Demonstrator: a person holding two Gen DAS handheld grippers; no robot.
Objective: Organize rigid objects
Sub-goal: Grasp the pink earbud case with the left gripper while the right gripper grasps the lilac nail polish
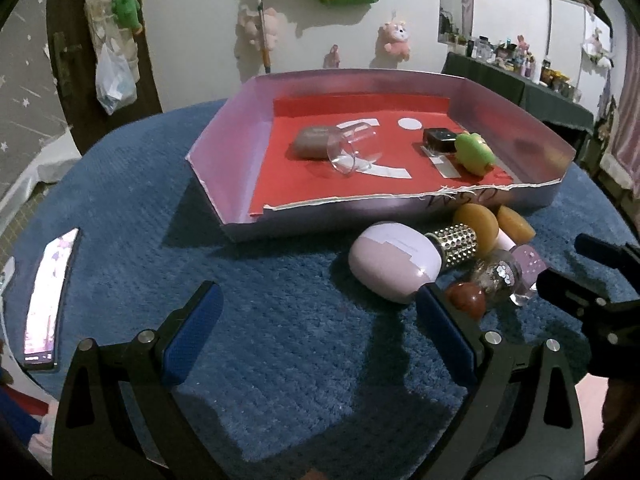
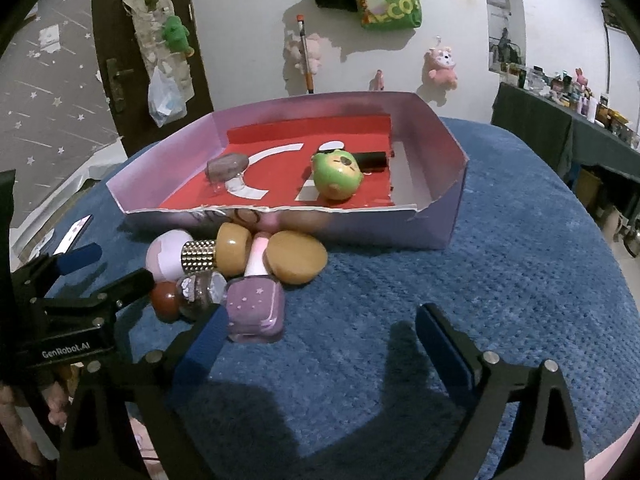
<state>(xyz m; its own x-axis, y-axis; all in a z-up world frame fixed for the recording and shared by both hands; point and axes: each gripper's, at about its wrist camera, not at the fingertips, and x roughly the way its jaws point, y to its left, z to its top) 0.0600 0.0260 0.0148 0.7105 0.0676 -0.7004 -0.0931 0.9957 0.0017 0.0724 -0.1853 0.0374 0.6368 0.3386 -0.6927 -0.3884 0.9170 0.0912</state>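
A pile lies on the blue cloth before the lilac tray point(image 1: 232, 148): a lilac egg-shaped case point(image 1: 388, 266), a studded silver cylinder point(image 1: 456, 246), two tan caps point(image 2: 296, 256), a red-brown ball point(image 1: 466, 300), a glitter bottle point(image 2: 202, 290) and a purple polish bottle point(image 2: 256, 308). My left gripper point(image 1: 316, 296) is open over bare cloth, its right finger beside the case and ball. My right gripper point(image 2: 320, 316) is open, with the purple bottle just inside its left finger. In the tray lie a clear glass point(image 1: 352, 148), a brown oval point(image 1: 312, 142), a black box point(image 1: 440, 140) and a green toy point(image 2: 336, 174).
A lit phone point(image 1: 48, 300) lies at the cloth's left edge. Plush toys and bags hang on the wall behind the tray. A dark table with many bottles point(image 2: 560, 80) stands far right. Open blue cloth stretches right of the pile.
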